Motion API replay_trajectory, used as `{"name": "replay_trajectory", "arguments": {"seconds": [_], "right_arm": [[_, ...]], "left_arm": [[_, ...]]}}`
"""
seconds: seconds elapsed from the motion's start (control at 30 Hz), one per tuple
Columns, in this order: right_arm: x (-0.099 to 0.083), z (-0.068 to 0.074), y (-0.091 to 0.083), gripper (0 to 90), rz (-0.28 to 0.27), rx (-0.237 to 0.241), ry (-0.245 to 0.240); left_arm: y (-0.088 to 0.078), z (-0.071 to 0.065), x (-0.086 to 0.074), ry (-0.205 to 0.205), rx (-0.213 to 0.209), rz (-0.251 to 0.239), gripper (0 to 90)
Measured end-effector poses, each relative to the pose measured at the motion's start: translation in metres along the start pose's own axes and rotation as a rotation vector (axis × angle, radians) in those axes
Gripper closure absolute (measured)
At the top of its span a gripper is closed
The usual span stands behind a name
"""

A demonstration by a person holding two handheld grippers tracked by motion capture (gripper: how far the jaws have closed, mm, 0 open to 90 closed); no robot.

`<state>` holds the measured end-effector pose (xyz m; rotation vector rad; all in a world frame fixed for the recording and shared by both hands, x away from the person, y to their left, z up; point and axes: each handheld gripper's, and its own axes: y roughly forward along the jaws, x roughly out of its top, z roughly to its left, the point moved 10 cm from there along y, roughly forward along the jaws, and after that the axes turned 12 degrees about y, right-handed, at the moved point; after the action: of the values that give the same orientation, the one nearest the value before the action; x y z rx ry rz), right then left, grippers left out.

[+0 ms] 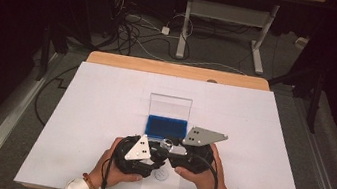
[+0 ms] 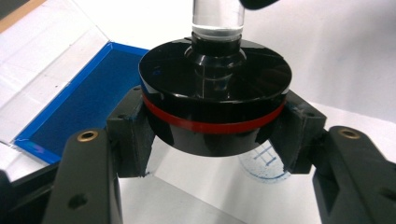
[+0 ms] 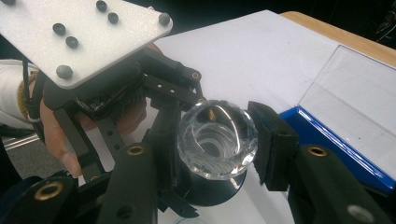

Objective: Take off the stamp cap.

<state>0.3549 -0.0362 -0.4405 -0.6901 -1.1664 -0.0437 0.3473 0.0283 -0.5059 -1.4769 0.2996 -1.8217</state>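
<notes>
Nearest the person's edge of the table, a stamp (image 2: 215, 107) is held in the air between the two grippers, just above the white sheet (image 1: 103, 110). Its black disc base with a red band is clamped from both sides by the left gripper (image 2: 212, 135), whose jaws are closed firmly on the rim of the disc; the base is thereby kept steady and level. The clear faceted handle (image 3: 217, 139) that rises from the base is gripped by the right gripper (image 3: 212, 144), whose jaws are pressed against its sides. By this two-point hold the base can be kept still while the handle is worked, or the whole piece can be steered precisely; which of the two is intended cannot be told.

In the high view the left gripper (image 1: 147, 158) and right gripper (image 1: 182, 155) are seen brought close together, almost touching, with the stamp (image 1: 167, 145) between them.

Directly beneath the stamp, a faint blue round imprint (image 2: 268, 163) is seen on the sheet, so the stamp is judged to be lifted clear of a mark already made there.

Just beyond the grippers, a blue ink pad (image 1: 166, 127) lies in its case with the clear lid (image 1: 170, 106) stood upright at the far side. The lid is left open so that the pad stays reachable, and the case is kept close to the stamping spot so that only a short carry is needed.

Farther off, the wooden table edge (image 1: 175, 69) is seen behind the sheet, and beyond it a floor with cables (image 1: 136, 29) and the legs of a second table (image 1: 229, 12).
</notes>
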Motion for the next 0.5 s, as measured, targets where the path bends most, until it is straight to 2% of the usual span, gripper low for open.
{"name": "replay_trajectory", "arguments": {"seconds": [0.13, 0.23, 0.5], "right_arm": [[-0.0006, 0.0000, 0.0001, 57.6, -0.004, -0.003, -0.003], [-0.0017, 0.0017, 0.0001, 57.6, -0.001, -0.015, -0.020], [-0.0033, 0.0026, 0.0001, 57.6, -0.013, -0.022, -0.025]], "left_arm": [[0.0007, -0.0008, -0.0005, -0.021, -0.022, -0.014, 36.7], [0.0016, -0.0018, -0.0008, -0.026, -0.032, -0.013, 36.7], [0.0030, -0.0037, -0.0013, -0.044, -0.050, -0.020, 36.7]]}}
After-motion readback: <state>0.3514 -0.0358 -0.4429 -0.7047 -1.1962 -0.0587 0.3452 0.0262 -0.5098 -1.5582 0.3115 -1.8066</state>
